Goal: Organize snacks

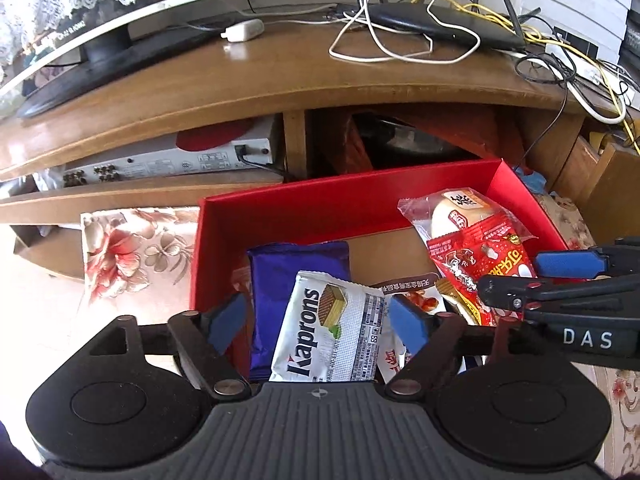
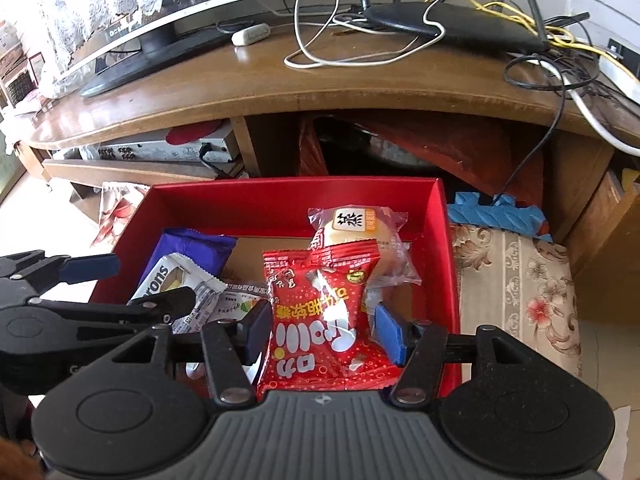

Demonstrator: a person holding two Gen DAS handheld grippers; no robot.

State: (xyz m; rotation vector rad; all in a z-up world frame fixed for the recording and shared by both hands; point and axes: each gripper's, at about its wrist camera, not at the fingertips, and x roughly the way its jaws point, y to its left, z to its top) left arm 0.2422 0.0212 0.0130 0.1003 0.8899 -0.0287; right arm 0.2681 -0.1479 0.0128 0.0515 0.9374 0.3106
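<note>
With both grippers tipped down over the red cardboard box (image 1: 280, 216), the snacks are landing where they belong. The left gripper (image 1: 320, 322) has its blue pads spread wide, and the white foil Kaprons wafer packet (image 1: 332, 332) sits loose between them, leaning on the purple foil snack pack (image 1: 296, 272); neither pad appears to press it, so I'd call that a release, packet dropped inside. Over on the other side, the right gripper (image 2: 324, 336) straddles the red crinkly candy bag (image 2: 320, 320). Its jaws stand partly apart, the pads close to the bag's edges, and the bag looks to be resting in the box rather than pinched. Behind it lies the clear-wrapped round bun (image 2: 360, 232), against the far wall. It's a tidy logic: everything is being funnelled into one container on the floral cloth (image 2: 516, 280) below the brown wooden TV stand (image 2: 360, 80). Next, I'd guess, both tools lift clear.
</note>
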